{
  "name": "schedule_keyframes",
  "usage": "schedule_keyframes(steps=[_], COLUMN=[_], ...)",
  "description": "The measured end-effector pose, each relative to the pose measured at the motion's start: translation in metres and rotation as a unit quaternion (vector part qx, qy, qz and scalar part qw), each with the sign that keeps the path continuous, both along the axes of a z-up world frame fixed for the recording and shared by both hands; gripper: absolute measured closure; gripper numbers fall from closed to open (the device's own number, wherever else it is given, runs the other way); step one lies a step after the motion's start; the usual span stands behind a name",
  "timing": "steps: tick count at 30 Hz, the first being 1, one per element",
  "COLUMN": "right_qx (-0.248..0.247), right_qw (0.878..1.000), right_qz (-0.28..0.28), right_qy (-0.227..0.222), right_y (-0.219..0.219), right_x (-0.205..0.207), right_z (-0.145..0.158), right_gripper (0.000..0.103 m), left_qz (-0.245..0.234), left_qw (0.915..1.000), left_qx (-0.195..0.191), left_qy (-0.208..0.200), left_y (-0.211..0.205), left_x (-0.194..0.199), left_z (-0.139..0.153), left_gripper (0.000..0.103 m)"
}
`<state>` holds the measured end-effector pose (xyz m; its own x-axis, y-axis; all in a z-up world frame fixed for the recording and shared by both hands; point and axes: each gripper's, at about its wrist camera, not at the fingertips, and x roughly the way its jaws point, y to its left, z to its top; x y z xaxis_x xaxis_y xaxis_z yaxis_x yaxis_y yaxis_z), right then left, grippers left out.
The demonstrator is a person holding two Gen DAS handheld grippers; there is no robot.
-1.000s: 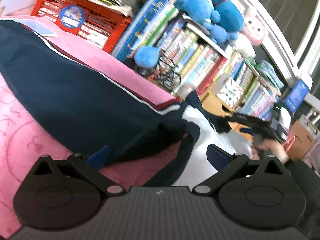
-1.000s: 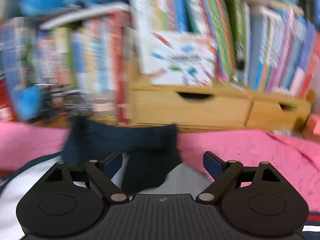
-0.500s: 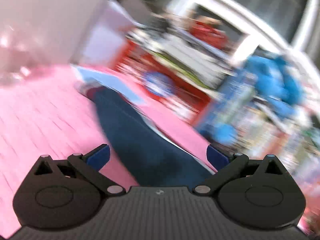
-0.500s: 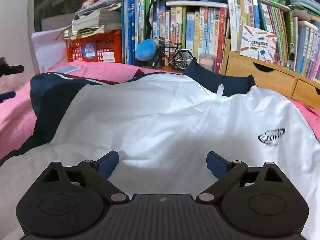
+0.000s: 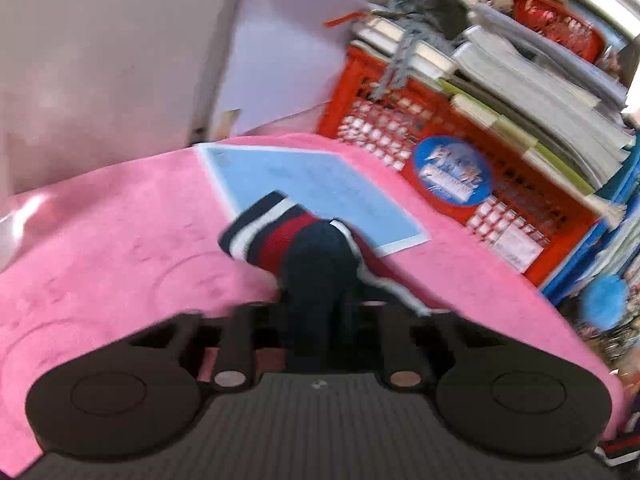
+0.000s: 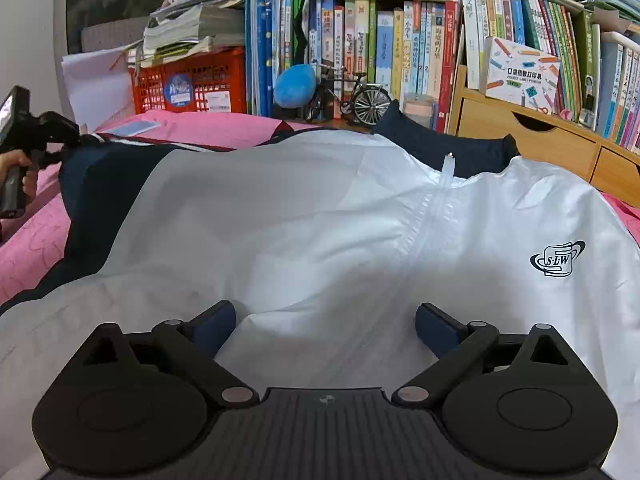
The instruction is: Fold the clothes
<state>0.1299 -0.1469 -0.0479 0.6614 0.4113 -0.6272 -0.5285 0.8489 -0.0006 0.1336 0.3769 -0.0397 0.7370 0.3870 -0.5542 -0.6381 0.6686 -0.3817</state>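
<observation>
- Pink bedspread (image 6: 36, 240) covers the work surface; bookshelves crammed with upright books (image 6: 384, 52) run along the back from 11 to 2 o'clock in the right wrist view.
- Red plastic crate (image 6: 192, 80) stands at 10 o'clock in that view; it holds paper items seen through its lattice, though what they are cannot be told; a slumped stack of books and papers (image 6: 188, 28) rests on top of it; a round blue sticker (image 5: 452, 170) sits on its front wall.
- Wooden drawer unit (image 6: 532, 148) sits at 2 o'clock under the shelf; its drawers are pushed in, contents hidden; a boxed label printer (image 6: 520, 74) stands on it.
- Smaller red basket (image 5: 560, 24) perches on the paper stack at 1 o'clock in the left wrist view; its contents are too blurred to tell.
- White and navy jacket (image 6: 320, 220) lies spread on the bedspread, zip up, navy collar at 1 o'clock; its sleeve (image 5: 316, 264) stretches to 9 o'clock, the striped cuff (image 5: 264, 232) lying partly on a light blue sheet (image 5: 312, 192).
- Left gripper (image 5: 318, 320) is clenched on the navy sleeve just behind the cuff; a hand (image 6: 16, 176) holds its handle at 9 o'clock.
- Right gripper (image 6: 325, 324) hovers over the jacket's white front; its jaws are opening, the fabric beneath them ungrasped.
</observation>
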Motion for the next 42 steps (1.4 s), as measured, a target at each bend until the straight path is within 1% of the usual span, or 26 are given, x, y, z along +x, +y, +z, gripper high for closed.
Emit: schedule_keyframes(steps=[1, 2, 3, 5, 7, 10, 11, 14, 17, 19, 21, 22, 24, 25, 26, 27, 28, 29, 30, 31, 33, 35, 37, 39, 41, 42], right_qx=[-0.001, -0.003, -0.003, 0.002, 0.013, 0.009, 0.007, 0.009, 0.014, 0.032, 0.043, 0.048, 0.047, 0.038, 0.024, 0.005, -0.006, -0.012, -0.012, -0.008, -0.003, 0.014, 0.050, 0.081, 0.102, 0.096], right_qw=[1.000, 1.000, 1.000, 1.000, 1.000, 1.000, 0.999, 0.998, 0.997, 0.995, 0.993, 0.991, 0.989, 0.988, 0.989, 0.989, 0.989, 0.988, 0.988, 0.988, 0.989, 0.988, 0.986, 0.987, 0.989, 0.991], right_qz=[0.000, -0.001, -0.002, -0.002, 0.005, 0.025, 0.033, 0.058, 0.080, 0.097, 0.107, 0.111, 0.123, 0.128, 0.134, 0.141, 0.146, 0.152, 0.153, 0.153, 0.149, 0.149, 0.146, 0.126, 0.104, 0.087], right_qy=[-0.003, -0.007, -0.010, -0.010, -0.006, -0.010, -0.011, -0.014, -0.008, 0.012, 0.039, 0.053, 0.073, 0.071, 0.061, 0.043, 0.028, 0.013, 0.008, 0.010, 0.024, 0.045, 0.058, 0.052, 0.040, 0.024], right_y=[0.000, 0.001, 0.001, 0.002, 0.006, 0.024, 0.033, 0.061, 0.090, 0.106, 0.122, 0.130, 0.147, 0.156, 0.164, 0.174, 0.181, 0.187, 0.191, 0.195, 0.197, 0.187, 0.160, 0.119, 0.079, 0.058], right_x=[-0.001, -0.001, -0.002, -0.001, 0.004, 0.019, 0.026, 0.046, 0.070, 0.087, 0.099, 0.105, 0.110, 0.110, 0.108, 0.104, 0.100, 0.096, 0.095, 0.095, 0.097, 0.097, 0.092, 0.082, 0.071, 0.065], right_z=[0.001, 0.002, 0.004, 0.009, 0.017, 0.028, 0.031, 0.039, 0.040, 0.036, 0.028, 0.024, 0.014, 0.010, 0.008, 0.006, 0.005, 0.004, 0.003, 0.002, 0.005, 0.012, 0.023, 0.036, 0.048, 0.051], right_gripper=[0.005, 0.005, 0.005, 0.005, 0.005, 0.005, 0.005, 0.005, 0.006, 0.007, 0.009, 0.013, 0.021, 0.022, 0.022, 0.022, 0.021, 0.021, 0.020, 0.015, 0.014, 0.016, 0.016, 0.015, 0.013, 0.013], left_qz=[0.005, 0.013, 0.022, 0.038, 0.051, 0.061, 0.066, 0.073, 0.075, 0.076, 0.076, 0.076, 0.074, 0.070, 0.066, 0.066, 0.073, 0.079, 0.080, 0.077, 0.071, 0.074, 0.068, 0.039, 0.004, -0.014], left_qw=[0.9997, 0.9981, 0.9925, 0.9737, 0.9585, 0.9511, 0.9493, 0.9498, 0.9566, 0.9584, 0.9530, 0.9487, 0.9399, 0.9364, 0.9333, 0.9292, 0.9240, 0.9209, 0.9217, 0.9264, 0.9387, 0.9484, 0.9567, 0.9624, 0.9640, 0.9645], left_qx=[0.016, 0.054, 0.112, 0.213, 0.266, 0.291, 0.300, 0.304, 0.277, 0.259, 0.255, 0.253, 0.253, 0.255, 0.257, 0.265, 0.277, 0.284, 0.284, 0.276, 0.251, 0.230, 0.224, 0.227, 0.231, 0.233], left_qy=[-0.015, -0.027, -0.042, -0.071, -0.089, -0.083, -0.068, -0.010, 0.052, 0.094, 0.146, 0.173, 0.217, 0.231, 0.242, 0.249, 0.253, 0.255, 0.252, 0.244, 0.226, 0.206, 0.173, 0.145, 0.131, 0.124], left_y=[0.000, -0.003, -0.010, -0.020, -0.021, -0.016, -0.015, -0.008, 0.006, 0.014, 0.016, 0.017, 0.018, 0.018, 0.016, 0.014, 0.011, 0.009, 0.006, 0.005, 0.001, -0.004, -0.017, -0.035, -0.058, -0.070], left_x=[0.000, 0.000, 0.000, 0.001, 0.005, 0.019, 0.024, 0.040, 0.053, 0.061, 0.068, 0.071, 0.076, 0.078, 0.078, 0.076, 0.076, 0.074, 0.072, 0.069, 0.066, 0.060, 0.051, 0.042, 0.039, 0.037], left_z=[0.009, 0.022, 0.040, 0.073, 0.100, 0.118, 0.116, 0.093, 0.060, 0.038, 0.020, 0.012, -0.003, -0.007, -0.010, -0.013, -0.012, -0.010, -0.006, -0.001, 0.011, 0.024, 0.035, 0.044, 0.049, 0.051], left_gripper=[0.091, 0.091, 0.091, 0.091, 0.091, 0.091, 0.091, 0.090, 0.090, 0.089, 0.087, 0.084, 0.073, 0.064, 0.047, 0.038, 0.022, 0.015, 0.014, 0.014, 0.013, 0.001, 0.000, 0.000, 0.000, 0.000])
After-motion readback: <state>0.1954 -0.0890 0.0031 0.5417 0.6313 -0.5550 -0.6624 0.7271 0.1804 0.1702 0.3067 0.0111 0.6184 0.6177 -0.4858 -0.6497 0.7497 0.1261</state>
